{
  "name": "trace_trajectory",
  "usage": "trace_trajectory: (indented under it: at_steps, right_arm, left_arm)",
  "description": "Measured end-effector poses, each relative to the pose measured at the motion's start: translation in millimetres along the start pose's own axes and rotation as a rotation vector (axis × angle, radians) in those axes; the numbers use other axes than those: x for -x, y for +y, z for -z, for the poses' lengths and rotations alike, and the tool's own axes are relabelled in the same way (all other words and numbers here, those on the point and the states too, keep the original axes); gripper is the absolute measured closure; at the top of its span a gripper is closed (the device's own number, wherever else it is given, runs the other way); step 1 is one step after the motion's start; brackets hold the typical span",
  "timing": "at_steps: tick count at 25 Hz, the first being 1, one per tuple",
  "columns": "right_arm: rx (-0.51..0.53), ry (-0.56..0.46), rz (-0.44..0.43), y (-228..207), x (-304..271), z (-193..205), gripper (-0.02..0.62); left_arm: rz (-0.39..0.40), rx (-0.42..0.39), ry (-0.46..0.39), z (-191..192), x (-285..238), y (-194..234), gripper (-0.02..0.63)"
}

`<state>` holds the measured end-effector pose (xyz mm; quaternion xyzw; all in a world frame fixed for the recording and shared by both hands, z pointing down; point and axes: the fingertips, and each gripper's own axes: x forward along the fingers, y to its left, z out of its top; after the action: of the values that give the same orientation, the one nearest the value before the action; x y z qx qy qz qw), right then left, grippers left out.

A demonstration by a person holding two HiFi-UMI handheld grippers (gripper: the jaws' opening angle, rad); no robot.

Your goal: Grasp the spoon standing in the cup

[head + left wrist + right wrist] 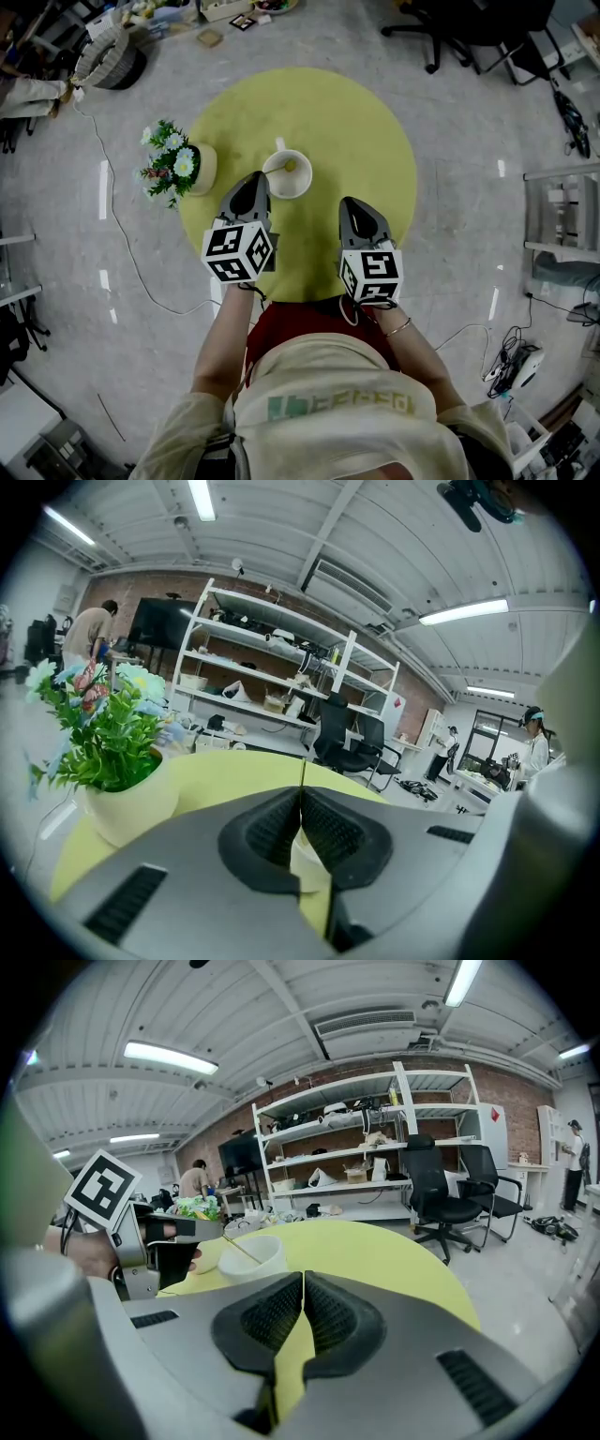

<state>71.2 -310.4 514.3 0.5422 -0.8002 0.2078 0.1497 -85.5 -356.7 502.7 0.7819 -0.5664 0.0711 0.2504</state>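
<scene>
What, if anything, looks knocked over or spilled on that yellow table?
Nothing stands out. The cup stands upright on the table with the spoon leaning in it, and no spill shows. The flower pot sits right at the table's edge, yet upright.

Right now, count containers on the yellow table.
2: cup with spoon near the middle, flower pot at the left edge. Left gripper and right gripper may hide others.

White cup (292, 192) upright on the round yellow counter (366, 122), near its left side. Thin spoon (240, 1248) stands inside, handle leaning out over the rim.
</scene>
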Motion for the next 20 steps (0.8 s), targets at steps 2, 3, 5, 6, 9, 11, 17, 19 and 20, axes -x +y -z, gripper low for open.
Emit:
trace_trajectory:
  at_steps: [2,3,5,6,9,11,17,19,20]
  right_arm:
    - [0.002,-0.003,0.002,1,4,1,0.558]
    - [0.002,-0.005,0.005,1,5,0,0.557]
    - [0.002,-0.007,0.011,2,7,0,0.558]
    - [0.002,-0.009,0.012,3,9,0,0.558]
    - [0.007,-0.016,0.014,6,15,0,0.558]
    - [0.007,-0.019,0.016,8,19,0,0.558]
    - [0.017,-0.04,0.018,18,29,1,0.558]
    - [0.016,-0.045,0.021,21,33,1,0.558]
    - [0.015,-0.047,0.023,22,36,2,0.558]
  left_arm:
    - [0.003,-0.003,-0.008,-1,3,-2,0.58]
    - [0.005,-0.004,-0.011,-2,5,-2,0.58]
    - [0.007,-0.004,-0.021,-5,7,-3,0.58]
    - [0.008,-0.004,-0.026,-6,9,-4,0.58]
    - [0.011,-0.006,-0.041,-8,16,-8,0.58]
    - [0.014,-0.009,-0.052,-10,21,-10,0.58]
    - [0.023,-0.018,-0.085,-16,36,-12,0.58]
    - [0.025,-0.02,-0.097,-18,42,-13,0.581]
    - [0.027,-0.021,-0.103,-19,46,-15,0.58]
